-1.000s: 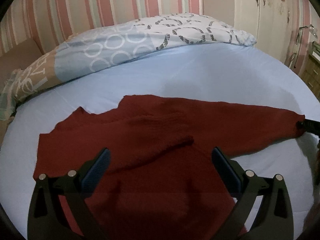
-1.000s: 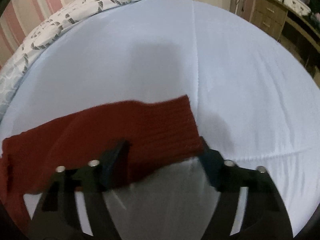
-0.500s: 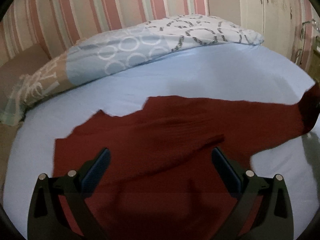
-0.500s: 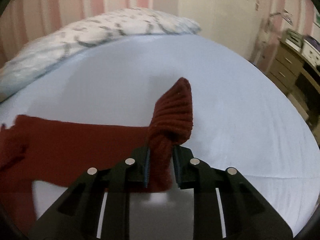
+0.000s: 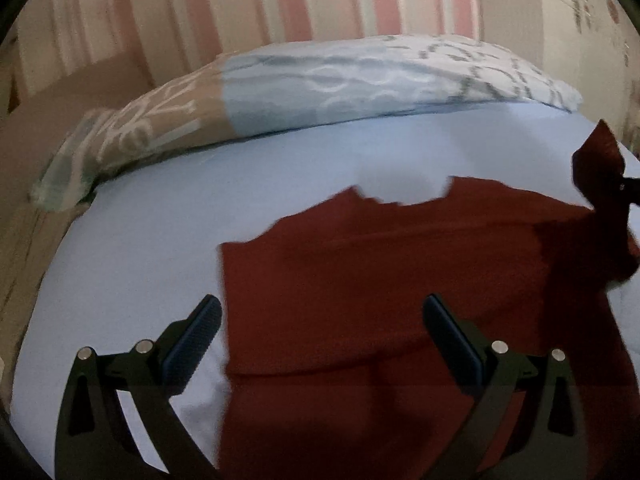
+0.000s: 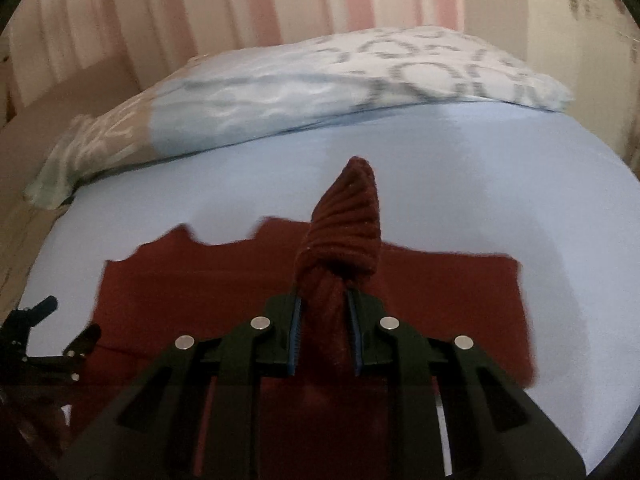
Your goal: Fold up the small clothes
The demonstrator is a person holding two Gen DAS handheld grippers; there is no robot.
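A dark red knitted sweater [image 5: 380,272] lies spread on the light blue bed sheet [image 5: 140,248]. My right gripper [image 6: 323,312] is shut on the sweater's ribbed sleeve cuff [image 6: 348,220], which stands up between the blue pads above the sweater's body [image 6: 200,280]. In the left wrist view that lifted sleeve [image 5: 600,164] hangs at the right edge with a bit of the right gripper [image 5: 628,188] showing. My left gripper [image 5: 320,320] hovers open over the sweater's left part, nothing between its fingers. It also shows at the lower left of the right wrist view as the left gripper [image 6: 60,332].
A patterned blue, white and tan duvet [image 5: 320,84] lies bunched along the far side of the bed. Behind it is a pink striped wall [image 5: 300,0]. A white wardrobe [image 5: 592,20] stands at the right. Bare sheet [image 6: 520,184] surrounds the sweater.
The right gripper shut on the sleeve cuff, lifted it and carried it left over the sweater's body. The left gripper slid left, staying open.
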